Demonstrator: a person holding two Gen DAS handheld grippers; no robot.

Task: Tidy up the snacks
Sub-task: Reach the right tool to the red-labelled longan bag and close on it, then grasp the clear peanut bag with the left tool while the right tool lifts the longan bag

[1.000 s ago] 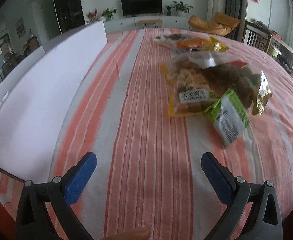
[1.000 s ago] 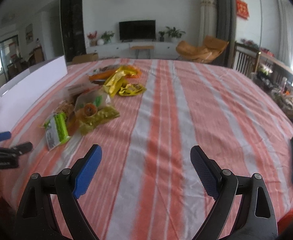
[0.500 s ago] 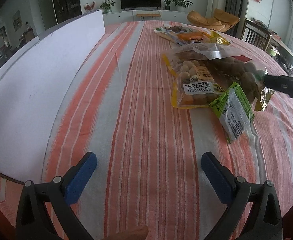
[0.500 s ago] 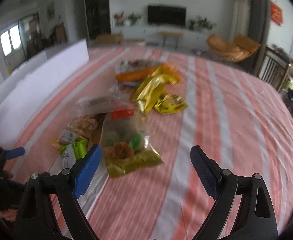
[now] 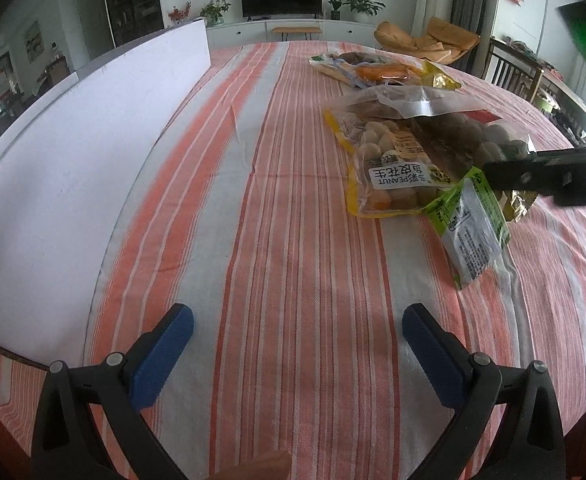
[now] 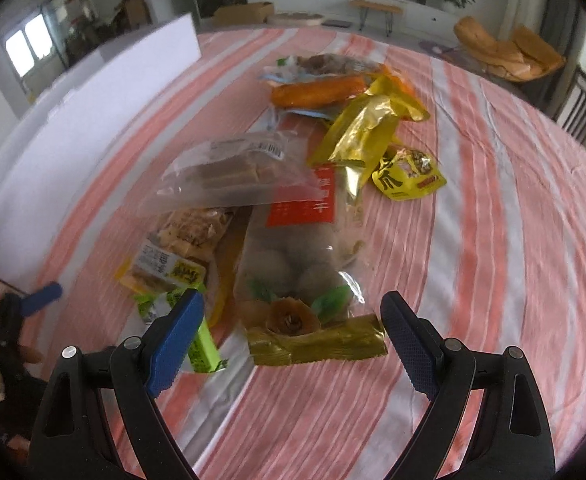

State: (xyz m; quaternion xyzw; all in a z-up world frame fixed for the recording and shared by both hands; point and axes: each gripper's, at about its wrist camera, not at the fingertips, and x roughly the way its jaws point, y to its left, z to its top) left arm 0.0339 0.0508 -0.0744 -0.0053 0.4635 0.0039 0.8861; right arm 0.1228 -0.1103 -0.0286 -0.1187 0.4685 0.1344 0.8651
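Snack bags lie in a loose heap on the striped tablecloth. My right gripper (image 6: pixel 293 336) is open, its fingers straddling the gold-edged end of a clear bag of round brown balls (image 6: pixel 305 264). Beside it are a peanut bag (image 6: pixel 181 248), a small green packet (image 6: pixel 201 344), a clear bag of brown bars (image 6: pixel 237 176), gold packets (image 6: pixel 365 128) and an orange pack (image 6: pixel 317 92). My left gripper (image 5: pixel 297 344) is open over bare cloth, well short of the peanut bag (image 5: pixel 393 168) and green packet (image 5: pixel 469 232). The right gripper's finger (image 5: pixel 541 176) shows from the side above that packet.
A long white board (image 5: pixel 53 168) stands upright along the table's left side. The striped cloth (image 5: pixel 285 240) runs wide between it and the snacks. A yellow pouch (image 6: pixel 409 176) lies apart on the right. Chairs and a TV unit stand beyond the table.
My right gripper has swept left and forward from open cloth onto the snack heap, now straddling the ball bag. My left gripper has stayed nearly in place, open.
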